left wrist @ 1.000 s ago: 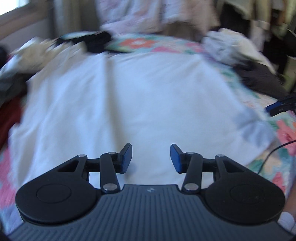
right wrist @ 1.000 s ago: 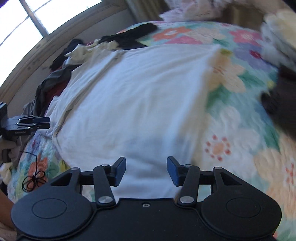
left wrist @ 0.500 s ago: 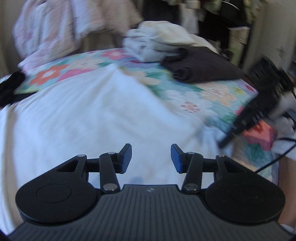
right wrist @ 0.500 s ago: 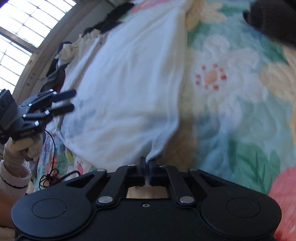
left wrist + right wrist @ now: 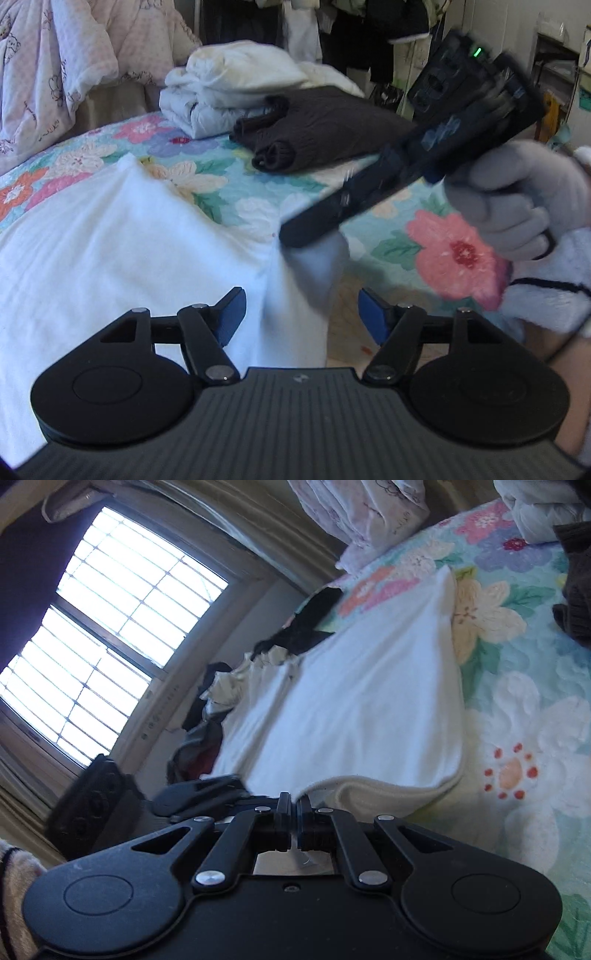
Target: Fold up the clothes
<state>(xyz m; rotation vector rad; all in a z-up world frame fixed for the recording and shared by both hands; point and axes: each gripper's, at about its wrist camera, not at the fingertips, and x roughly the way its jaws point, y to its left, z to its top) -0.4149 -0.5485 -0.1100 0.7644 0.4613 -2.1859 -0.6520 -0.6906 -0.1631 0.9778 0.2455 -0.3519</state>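
A white garment [image 5: 110, 240] lies spread over the floral bedspread [image 5: 454, 251]. My right gripper [image 5: 293, 812] is shut on the near corner of the white garment [image 5: 369, 701], and the hem rises into its pads. In the left wrist view that right gripper [image 5: 291, 236], held by a grey-gloved hand [image 5: 517, 206], lifts the corner so a flap hangs down. My left gripper [image 5: 301, 314] is just below it with its jaws opening. The hanging flap sits between the blue pads [image 5: 231, 314] without being pressed. The left gripper [image 5: 207, 790] also shows beside the right one.
A folded dark brown sweater [image 5: 325, 125] and a folded white pile [image 5: 229, 88] rest at the bed's far side, under a pink quilt [image 5: 55, 55]. Loose dark and cream clothes [image 5: 229, 686] are heaped by the window [image 5: 103, 646].
The right gripper closed on the garment's corner, rolled and raised it. The left gripper swung right across the garment to that corner, and its jaws spread wider.
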